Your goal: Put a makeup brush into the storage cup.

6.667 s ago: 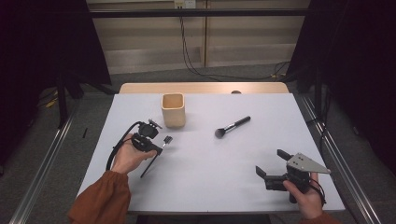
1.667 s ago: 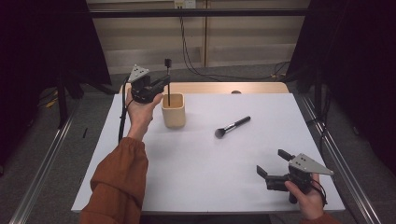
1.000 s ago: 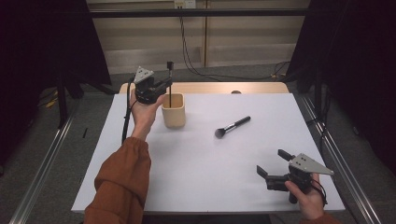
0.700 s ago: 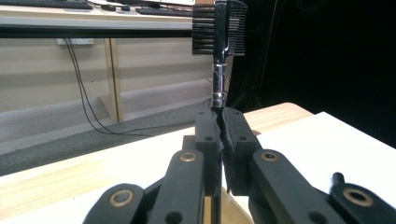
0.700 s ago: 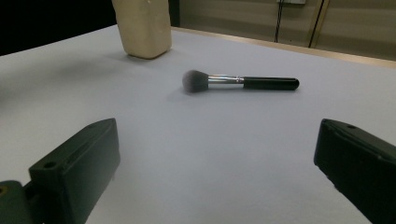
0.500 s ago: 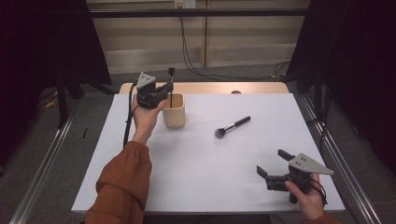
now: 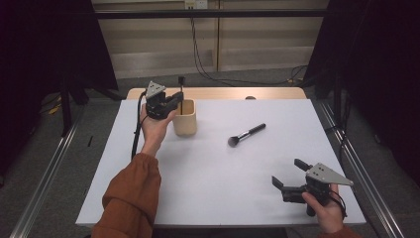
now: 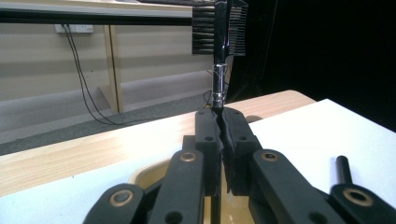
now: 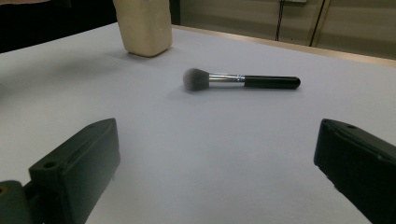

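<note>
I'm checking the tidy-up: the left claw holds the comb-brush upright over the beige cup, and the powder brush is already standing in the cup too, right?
Not quite. The left claw does hold the comb-brush upright over the beige cup, but the powder brush is not in the cup: it lies flat on the white table, apart from the cup, as the high view shows.

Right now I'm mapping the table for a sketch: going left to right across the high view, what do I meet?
Left gripper holding a small brush → cup → makeup brush → right gripper.
</note>
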### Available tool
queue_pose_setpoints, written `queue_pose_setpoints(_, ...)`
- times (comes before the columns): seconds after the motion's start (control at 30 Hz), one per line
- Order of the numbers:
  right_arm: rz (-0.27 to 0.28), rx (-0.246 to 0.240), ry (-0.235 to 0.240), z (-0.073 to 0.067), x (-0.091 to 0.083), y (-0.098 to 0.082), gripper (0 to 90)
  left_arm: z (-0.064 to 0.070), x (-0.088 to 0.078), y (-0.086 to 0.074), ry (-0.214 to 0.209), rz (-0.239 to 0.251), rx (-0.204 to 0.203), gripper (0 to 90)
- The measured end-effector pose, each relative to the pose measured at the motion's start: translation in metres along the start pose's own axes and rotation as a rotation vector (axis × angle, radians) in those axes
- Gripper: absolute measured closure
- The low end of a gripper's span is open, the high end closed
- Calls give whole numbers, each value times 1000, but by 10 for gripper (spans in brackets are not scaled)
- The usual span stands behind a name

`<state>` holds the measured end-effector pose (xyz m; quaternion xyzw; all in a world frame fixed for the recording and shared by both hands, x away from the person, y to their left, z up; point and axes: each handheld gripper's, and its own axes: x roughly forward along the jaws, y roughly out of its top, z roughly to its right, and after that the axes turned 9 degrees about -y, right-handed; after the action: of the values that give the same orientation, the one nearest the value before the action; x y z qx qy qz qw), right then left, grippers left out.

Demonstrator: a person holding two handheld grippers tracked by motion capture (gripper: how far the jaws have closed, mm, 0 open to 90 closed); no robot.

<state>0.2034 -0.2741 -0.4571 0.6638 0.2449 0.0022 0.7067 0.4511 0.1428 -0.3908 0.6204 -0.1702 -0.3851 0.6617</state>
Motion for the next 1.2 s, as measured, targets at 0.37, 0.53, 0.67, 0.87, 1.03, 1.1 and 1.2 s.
queue_pose_setpoints(0.37, 0, -1, 1, 0, 0, 0, 0, -2, 0, -11, 8, -15, -15, 861)
queue_pose_setpoints(0.53, 0, 0, 2, 0, 0, 0, 0, -2, 1, -15, 10, -29, -10, 860)
queue_pose_setpoints(0.67, 0, 0, 2, -1, 0, 0, 0, -3, 3, -18, 15, -42, -5, 859)
queue_pose_setpoints(0.87, 0, 1, 2, 0, 0, 0, 0, -3, 3, -19, 10, -52, 5, 855)
queue_pose_setpoints(1.03, 2, 0, 5, -1, 0, 0, 0, -4, 3, -21, 2, -50, -1, 833)
queue_pose_setpoints(1.1, 1, 1, 4, -1, 0, 0, 0, -4, 3, -21, -4, -55, 0, 824)
queue_pose_setpoints(1.2, 2, 2, 3, 0, 0, 0, 0, -4, 3, -20, -7, -54, -9, 794)
